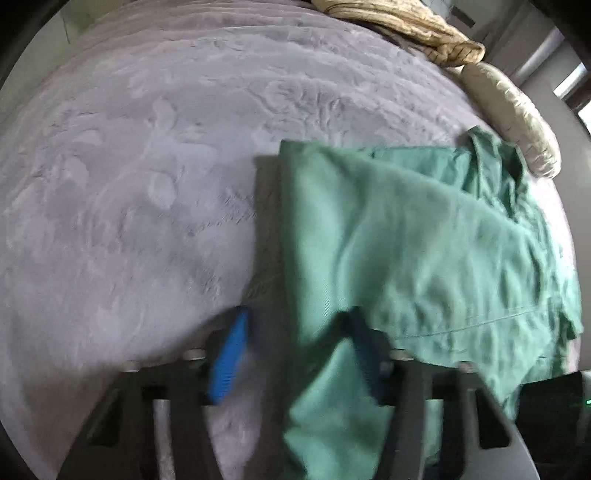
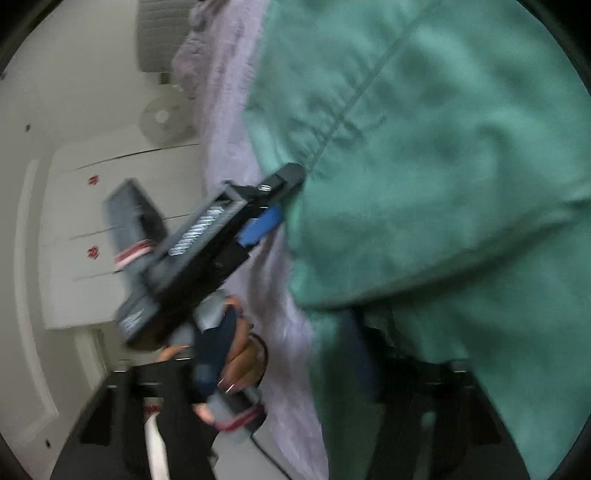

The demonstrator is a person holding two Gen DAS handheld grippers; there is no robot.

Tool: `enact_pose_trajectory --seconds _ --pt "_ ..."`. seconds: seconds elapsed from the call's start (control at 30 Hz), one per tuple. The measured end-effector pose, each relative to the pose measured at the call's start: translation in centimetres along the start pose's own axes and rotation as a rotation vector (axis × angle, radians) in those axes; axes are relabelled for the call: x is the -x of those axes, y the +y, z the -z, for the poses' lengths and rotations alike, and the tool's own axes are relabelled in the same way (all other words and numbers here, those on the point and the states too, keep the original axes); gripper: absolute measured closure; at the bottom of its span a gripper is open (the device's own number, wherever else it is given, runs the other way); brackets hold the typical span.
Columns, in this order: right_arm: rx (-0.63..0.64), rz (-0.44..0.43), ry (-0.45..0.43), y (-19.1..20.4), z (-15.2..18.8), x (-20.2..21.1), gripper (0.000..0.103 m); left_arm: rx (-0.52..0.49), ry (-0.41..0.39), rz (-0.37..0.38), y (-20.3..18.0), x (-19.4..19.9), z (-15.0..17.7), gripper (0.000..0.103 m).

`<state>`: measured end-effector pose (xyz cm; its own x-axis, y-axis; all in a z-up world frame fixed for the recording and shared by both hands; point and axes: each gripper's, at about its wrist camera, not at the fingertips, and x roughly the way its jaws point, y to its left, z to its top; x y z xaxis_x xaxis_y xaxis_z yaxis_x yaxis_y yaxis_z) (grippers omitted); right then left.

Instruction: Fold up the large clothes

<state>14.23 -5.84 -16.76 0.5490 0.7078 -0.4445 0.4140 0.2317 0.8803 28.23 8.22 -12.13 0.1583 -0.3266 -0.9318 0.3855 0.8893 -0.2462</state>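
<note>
A large green garment (image 1: 424, 236) lies partly folded on the grey plush bed cover (image 1: 129, 184). My left gripper (image 1: 295, 347) is open, with blue pads; the garment's near edge drapes between its jaws and over the right one. In the right wrist view the garment (image 2: 443, 166) fills the right side and hangs over my right gripper (image 2: 314, 369), whose jaws are mostly hidden under cloth. The left gripper (image 2: 280, 199) shows there too, at the garment's edge.
A tan knitted blanket (image 1: 406, 29) and a cream pillow (image 1: 517, 118) lie at the bed's far right. The right wrist view shows the bed edge (image 2: 236, 110), white drawers (image 2: 110, 221), a fan (image 2: 162, 118) and the person's hand (image 2: 240, 362).
</note>
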Motion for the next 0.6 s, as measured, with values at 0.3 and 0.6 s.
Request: enact_pose_trajectory --seconds 0.3,0.6 --pt "0.004 0.074 0.066 0.0 0.3 -5.4 0.1 -0.007 -0.02 -0.005 1.0 -0.5 -1.4 0.065" --pt "0.137 0.14 0.125 2.1 0.4 -4.6 0.095 -0.027 -0.095 -0.156 0.2 3.5 1.8 0.034"
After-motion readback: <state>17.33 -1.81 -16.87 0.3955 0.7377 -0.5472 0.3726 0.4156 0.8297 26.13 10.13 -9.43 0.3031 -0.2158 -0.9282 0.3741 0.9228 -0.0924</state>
